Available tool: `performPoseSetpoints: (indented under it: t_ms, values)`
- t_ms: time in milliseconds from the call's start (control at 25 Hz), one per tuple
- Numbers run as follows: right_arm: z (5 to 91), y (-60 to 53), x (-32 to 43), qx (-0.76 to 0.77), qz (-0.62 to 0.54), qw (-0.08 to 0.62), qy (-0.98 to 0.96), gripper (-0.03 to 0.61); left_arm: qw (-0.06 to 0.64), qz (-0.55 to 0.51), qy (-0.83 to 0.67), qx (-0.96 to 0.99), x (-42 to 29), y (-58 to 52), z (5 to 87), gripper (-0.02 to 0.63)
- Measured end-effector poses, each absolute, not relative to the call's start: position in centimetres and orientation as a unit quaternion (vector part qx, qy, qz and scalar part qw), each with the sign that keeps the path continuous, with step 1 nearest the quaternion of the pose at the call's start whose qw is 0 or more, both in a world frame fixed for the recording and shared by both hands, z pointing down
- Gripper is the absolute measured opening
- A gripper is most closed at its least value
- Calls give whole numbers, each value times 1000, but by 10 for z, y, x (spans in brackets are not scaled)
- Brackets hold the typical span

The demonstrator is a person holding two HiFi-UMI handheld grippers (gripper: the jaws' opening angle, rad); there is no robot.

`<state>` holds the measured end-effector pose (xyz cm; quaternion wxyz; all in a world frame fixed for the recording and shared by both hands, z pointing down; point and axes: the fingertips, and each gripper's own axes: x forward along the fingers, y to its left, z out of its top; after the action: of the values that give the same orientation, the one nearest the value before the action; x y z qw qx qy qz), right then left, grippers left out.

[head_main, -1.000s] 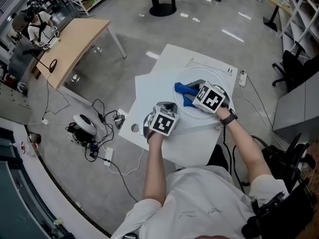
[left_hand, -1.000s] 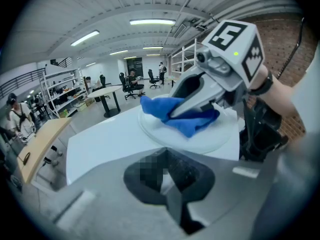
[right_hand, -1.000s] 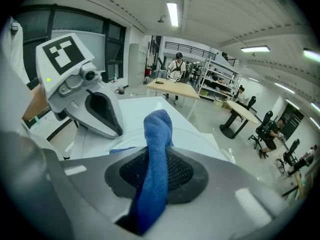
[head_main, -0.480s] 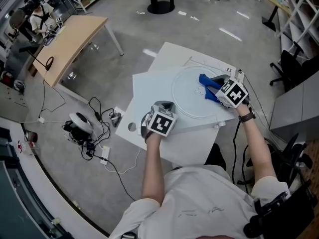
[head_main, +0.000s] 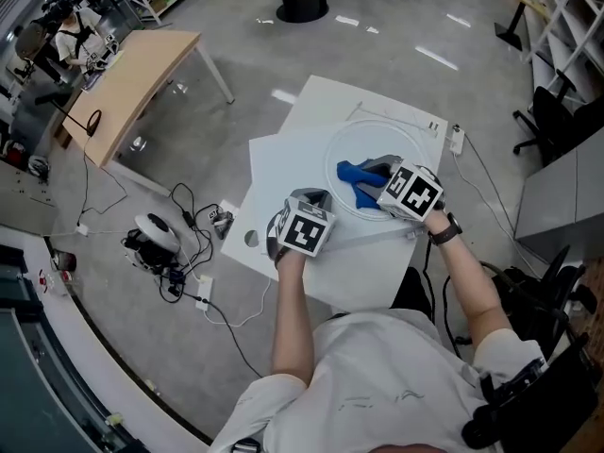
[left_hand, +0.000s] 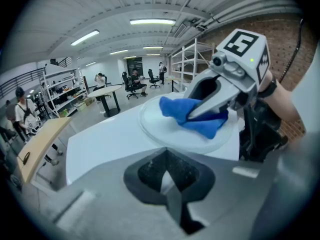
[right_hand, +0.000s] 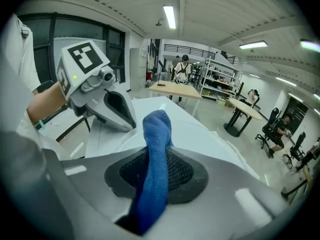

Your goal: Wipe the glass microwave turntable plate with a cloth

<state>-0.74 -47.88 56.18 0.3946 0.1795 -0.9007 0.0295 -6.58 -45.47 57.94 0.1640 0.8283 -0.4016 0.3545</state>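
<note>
Head view: the glass turntable plate (head_main: 379, 142) lies flat on the white table (head_main: 283, 173), toward its far right side. The only thing on the plate is the blue cloth (head_main: 355, 179), bunched on the near-left part of the glass. My right gripper (head_main: 376, 179) is over the plate with the cloth at its tips. My left gripper (head_main: 311, 200) sits near the table's front edge, just beside the plate's near-left rim and off the glass.

Left gripper view: the left gripper's (left_hand: 169, 181) jaws are pressed together with nothing between them; only white table (left_hand: 100, 144) shows past them. Beyond, the plate (left_hand: 160, 134) carries the cloth (left_hand: 197, 124), and the right gripper (left_hand: 200, 113) pinches the cloth's upper folds while the rest is draped on the glass.

Right gripper view: the right gripper's (right_hand: 150, 184) jaws are clamped on the cloth (right_hand: 155, 159), which runs as a twisted roll between the pads and sticks out past the tips. The left gripper (right_hand: 125, 121) is to the left, on the table (right_hand: 200, 131), apart from the cloth.
</note>
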Motion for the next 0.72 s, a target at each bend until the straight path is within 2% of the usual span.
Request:
performPoseSetpoints:
  t_ms: [200, 480, 720]
  values:
    - [556, -525, -21, 213, 41, 365, -905, 84, 166, 353, -401, 829, -66, -454, 579, 0]
    - [558, -568, 40, 293, 46, 371, -880, 84, 160, 355, -403, 828, -68, -457, 578, 0]
    - [561, -532, 85, 306, 54, 383, -870, 84, 157, 357, -404, 827, -66, -453, 581, 0]
